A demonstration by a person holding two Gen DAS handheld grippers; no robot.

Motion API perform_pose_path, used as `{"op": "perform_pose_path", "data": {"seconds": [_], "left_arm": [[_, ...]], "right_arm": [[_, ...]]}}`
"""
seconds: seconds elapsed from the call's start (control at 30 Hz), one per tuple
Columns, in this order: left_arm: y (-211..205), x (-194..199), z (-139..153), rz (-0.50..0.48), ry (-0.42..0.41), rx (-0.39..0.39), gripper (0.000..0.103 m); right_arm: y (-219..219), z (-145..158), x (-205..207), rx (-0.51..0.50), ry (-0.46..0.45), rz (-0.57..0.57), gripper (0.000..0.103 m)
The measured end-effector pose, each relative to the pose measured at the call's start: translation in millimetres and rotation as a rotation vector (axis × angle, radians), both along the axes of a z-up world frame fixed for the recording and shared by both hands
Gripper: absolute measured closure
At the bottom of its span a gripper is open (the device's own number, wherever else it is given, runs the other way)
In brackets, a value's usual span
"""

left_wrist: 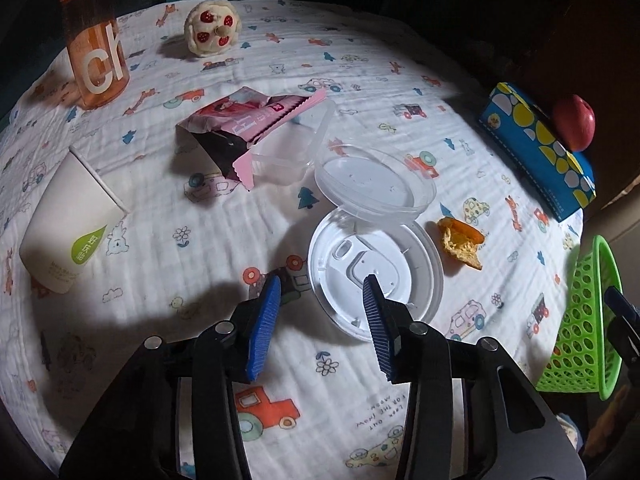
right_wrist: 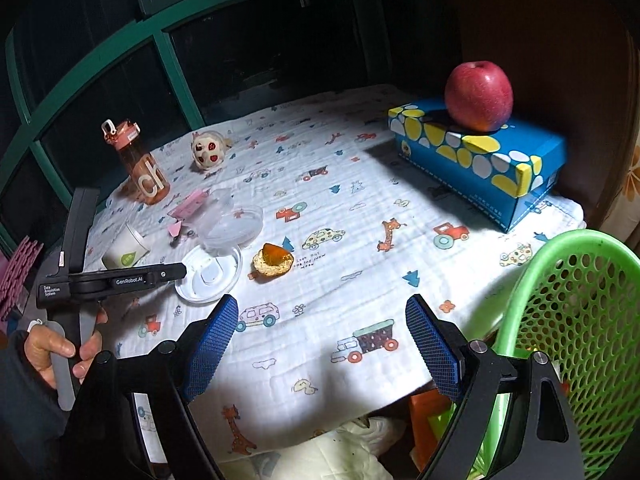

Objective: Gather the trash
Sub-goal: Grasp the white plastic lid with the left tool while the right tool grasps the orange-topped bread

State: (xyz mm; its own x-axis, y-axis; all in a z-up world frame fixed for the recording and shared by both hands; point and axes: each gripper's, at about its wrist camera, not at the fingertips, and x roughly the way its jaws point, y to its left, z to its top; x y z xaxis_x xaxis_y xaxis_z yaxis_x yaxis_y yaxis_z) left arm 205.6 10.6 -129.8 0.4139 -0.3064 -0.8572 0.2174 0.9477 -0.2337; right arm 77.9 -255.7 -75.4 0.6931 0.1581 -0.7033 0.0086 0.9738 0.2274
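Observation:
A white round lid point(left_wrist: 376, 272) lies on the patterned cloth, with a clear plastic lid point(left_wrist: 374, 182) overlapping its far edge. My left gripper point(left_wrist: 322, 286) is open just above the white lid's near left edge, holding nothing. An orange peel point(left_wrist: 460, 242) lies to the lid's right. A pink wrapper point(left_wrist: 248, 124) rests on a clear plastic box point(left_wrist: 292, 152). A white paper cup point(left_wrist: 68, 220) lies on its side at left. My right gripper point(right_wrist: 322, 314) is open and empty over the table's near edge, next to the green basket point(right_wrist: 576, 340). The peel point(right_wrist: 272, 260) and white lid point(right_wrist: 210, 274) show left of it.
An orange bottle point(left_wrist: 94, 40) and a strawberry-print toy point(left_wrist: 212, 28) stand at the back. A blue tissue box point(right_wrist: 476, 156) with a red apple point(right_wrist: 478, 96) on it sits at the right. The green basket point(left_wrist: 584, 320) hangs at the table's right edge.

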Motion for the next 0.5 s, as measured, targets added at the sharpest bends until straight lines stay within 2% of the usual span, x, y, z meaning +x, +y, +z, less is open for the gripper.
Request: {"op": "perform_pose_path", "data": {"seconds": [0.1,0.2,0.3,0.37,0.5], "left_arm": [[2.6,9.3,-9.9,0.011,0.034,-0.009,0.065],[3.7,14.5,-16.0,0.014,0.058,-0.017,0.073],[3.5,14.7,-17.9,0.007,0.059,-0.023,0.077],[3.8,15.8,-18.4,0.006,0.068,-0.021,0.087],[6.0,17.5,-18.8,0.004,0.079,-0.032,0.091]], "right_arm": [[3.9,-5.3,8.2,-0.018,0.012,0.012,0.020],[6.4,-11.1,17.2,-0.022,0.028,0.021,0.021],[8.8,-15.3,25.3,-0.019,0.040,0.032,0.021],[9.8,-16.0,29.7,-0.019,0.044,0.036,0.021],[14.0,-14.4,36.1,-0.024,0.042,0.045,0.021]]}}
